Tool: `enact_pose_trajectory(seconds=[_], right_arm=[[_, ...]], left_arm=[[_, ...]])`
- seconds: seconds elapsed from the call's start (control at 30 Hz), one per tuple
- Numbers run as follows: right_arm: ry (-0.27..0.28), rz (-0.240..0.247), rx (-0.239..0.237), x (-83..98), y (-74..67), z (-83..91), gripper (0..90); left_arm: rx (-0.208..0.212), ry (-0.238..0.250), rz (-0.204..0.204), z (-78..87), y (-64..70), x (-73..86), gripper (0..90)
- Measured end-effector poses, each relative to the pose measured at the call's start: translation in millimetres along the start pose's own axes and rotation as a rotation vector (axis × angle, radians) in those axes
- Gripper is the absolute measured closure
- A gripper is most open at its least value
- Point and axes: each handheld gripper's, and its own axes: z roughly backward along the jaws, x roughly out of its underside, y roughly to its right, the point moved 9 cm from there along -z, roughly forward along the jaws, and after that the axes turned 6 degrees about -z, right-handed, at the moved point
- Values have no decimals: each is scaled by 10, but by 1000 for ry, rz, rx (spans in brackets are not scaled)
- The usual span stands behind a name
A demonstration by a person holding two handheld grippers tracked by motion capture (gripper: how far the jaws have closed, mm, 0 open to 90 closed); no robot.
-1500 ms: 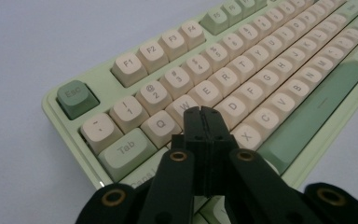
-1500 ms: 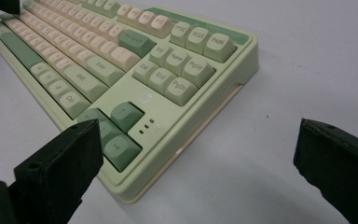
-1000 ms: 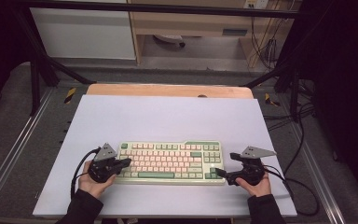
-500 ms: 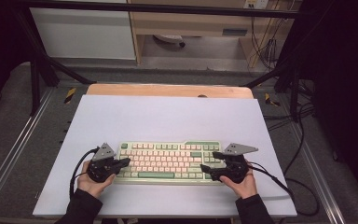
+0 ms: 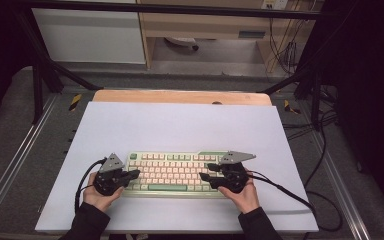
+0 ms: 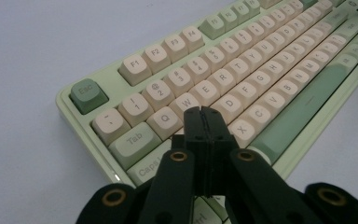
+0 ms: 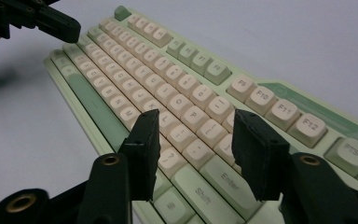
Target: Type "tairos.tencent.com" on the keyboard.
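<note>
A pale green keyboard (image 5: 175,172) with cream keys lies flat near the front of the white sheet. My left gripper (image 5: 136,173) is shut and empty. Its joined tips (image 6: 204,113) hover over the letter keys at the left end of the keyboard (image 6: 270,70). My right gripper (image 5: 203,176) reaches in over the right-hand keys. Its jaws (image 7: 196,116) stand partly apart above the keys near Enter on the keyboard (image 7: 168,70) and have just been closing, with nothing gripped between them. The left gripper (image 7: 51,21) also appears far off in the right gripper view.
A white sheet (image 5: 180,125) covers the table, and a wooden board edge (image 5: 180,96) shows behind it. Metal frame rails run along both sides. Cables (image 5: 305,200) trail off to the right of the right hand.
My right gripper has moved left from beside the keyboard's right end to over its right-hand keys, and its jaws stand narrower. The left gripper has stayed put.
</note>
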Motion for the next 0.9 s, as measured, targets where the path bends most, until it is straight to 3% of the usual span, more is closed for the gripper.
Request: enact_pose_trajectory(seconds=[0.37,0.6,0.9], right_arm=[[-3,-22,-5,-103,-90,-237,765],[-7,-33,-12,-132,-136,-377,863],[-31,-28,-4,-136,-196,-576,900]], left_arm=[[1,1,-2,-2,5,1,900],[1,0,-3,-3,6,1,900],[2,2,-4,-1,6,-2,900]])
